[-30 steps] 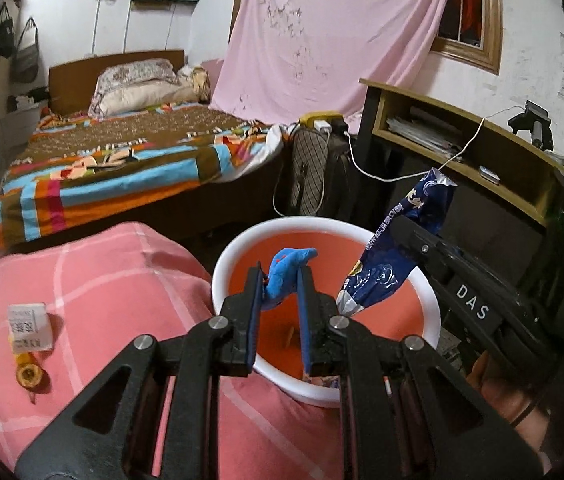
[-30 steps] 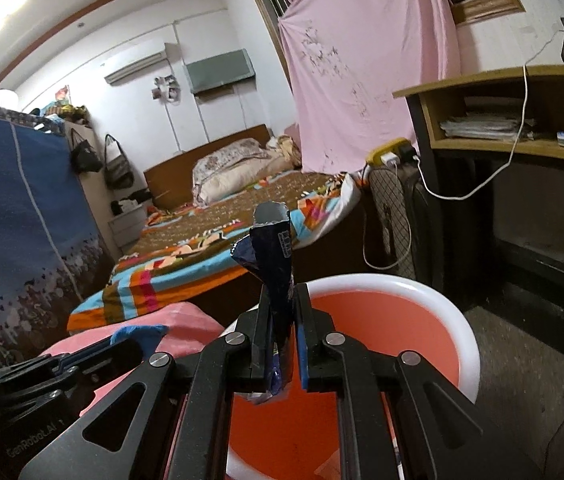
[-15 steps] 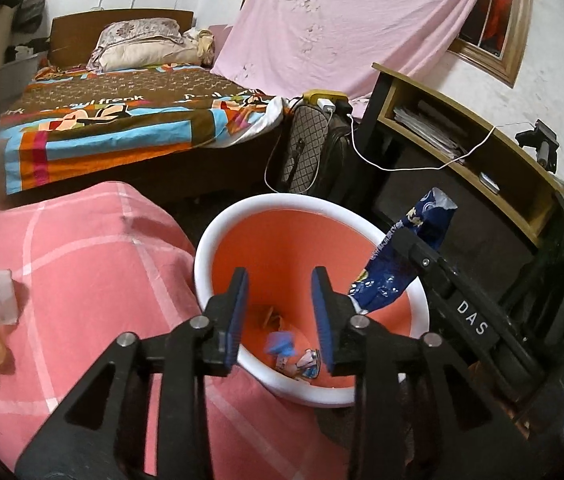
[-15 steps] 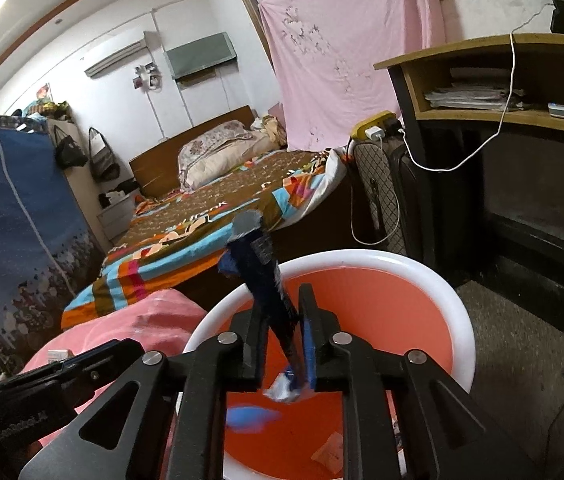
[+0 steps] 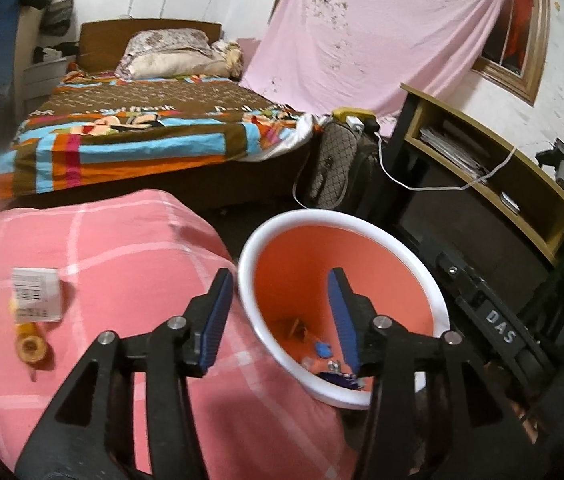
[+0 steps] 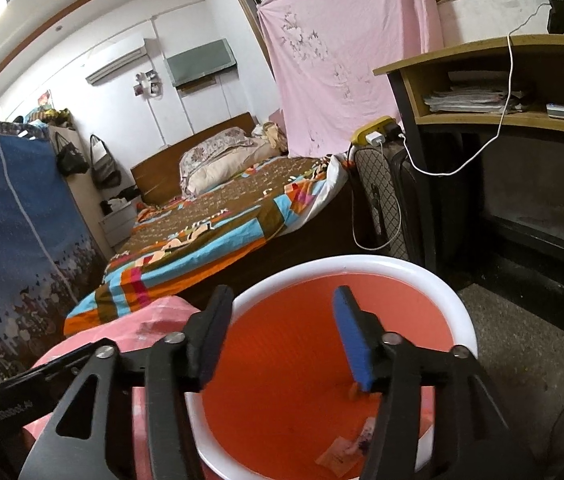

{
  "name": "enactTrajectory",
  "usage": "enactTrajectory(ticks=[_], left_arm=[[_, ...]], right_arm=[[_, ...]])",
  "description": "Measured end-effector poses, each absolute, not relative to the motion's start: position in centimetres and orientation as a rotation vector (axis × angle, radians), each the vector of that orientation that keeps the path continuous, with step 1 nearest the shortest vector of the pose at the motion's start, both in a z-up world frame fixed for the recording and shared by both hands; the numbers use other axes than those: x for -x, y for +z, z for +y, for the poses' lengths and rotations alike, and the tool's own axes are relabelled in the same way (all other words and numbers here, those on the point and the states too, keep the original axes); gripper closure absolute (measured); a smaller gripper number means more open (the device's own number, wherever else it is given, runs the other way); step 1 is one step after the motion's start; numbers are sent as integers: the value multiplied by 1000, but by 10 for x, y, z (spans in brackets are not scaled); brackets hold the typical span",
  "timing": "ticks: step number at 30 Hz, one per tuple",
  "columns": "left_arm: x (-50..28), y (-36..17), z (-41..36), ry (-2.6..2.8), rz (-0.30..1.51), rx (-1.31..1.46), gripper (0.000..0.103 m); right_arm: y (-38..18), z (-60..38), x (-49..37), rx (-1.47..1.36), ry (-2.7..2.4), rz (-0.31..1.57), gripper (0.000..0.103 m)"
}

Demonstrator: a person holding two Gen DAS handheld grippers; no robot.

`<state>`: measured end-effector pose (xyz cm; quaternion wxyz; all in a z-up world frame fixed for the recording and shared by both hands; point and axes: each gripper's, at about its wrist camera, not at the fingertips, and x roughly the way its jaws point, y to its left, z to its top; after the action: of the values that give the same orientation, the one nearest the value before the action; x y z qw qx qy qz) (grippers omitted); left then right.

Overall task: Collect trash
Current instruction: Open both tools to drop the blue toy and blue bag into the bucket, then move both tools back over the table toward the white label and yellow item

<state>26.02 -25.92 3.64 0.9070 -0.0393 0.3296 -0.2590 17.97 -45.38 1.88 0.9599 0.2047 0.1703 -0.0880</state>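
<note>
Now both tools, left tool [image 5: 278,312] and right tool [image 6: 282,332], are spread and empty over the bin [image 5: 282,224]; next, steer left toward the paper scrap [image 5: 36,295] on the pink table [image 5: 122,248], descending squarely.

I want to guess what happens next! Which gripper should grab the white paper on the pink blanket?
Probably the left gripper. It is open and empty, and the white paper lies just to its left on the pink blanket. The right gripper, also open, faces the orange bin.
</note>
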Motion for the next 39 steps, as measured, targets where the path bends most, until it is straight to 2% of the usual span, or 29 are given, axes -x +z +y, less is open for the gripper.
enactTrajectory(ticks=[1,3,7,8,10,11,12,39], left_arm=[[-259,38,-256,-525,670,82,68],[-257,41,-248,-495,645,86,62],[-252,47,-227,-426,588,105,42],[-250,49,-221,-404,568,111,34],[-245,52,-209,-356,519,121,26],[-241,54,-202,-328,491,126,19],[-240,55,-196,-301,469,131,15],[-177,70,-68,-35,169,118,15]], right_arm=[[20,-452,-178,-417,-174,329,25],[24,-449,-174,-410,-163,292,21],[31,-442,-169,-388,-157,228,16],[32,-441,-168,-385,-154,212,13],[37,-437,-165,-377,-141,171,6],[39,-435,-163,-372,-135,153,0],[41,-431,-160,-364,-126,126,0],[75,-323,-129,-110,106,-178,0]])
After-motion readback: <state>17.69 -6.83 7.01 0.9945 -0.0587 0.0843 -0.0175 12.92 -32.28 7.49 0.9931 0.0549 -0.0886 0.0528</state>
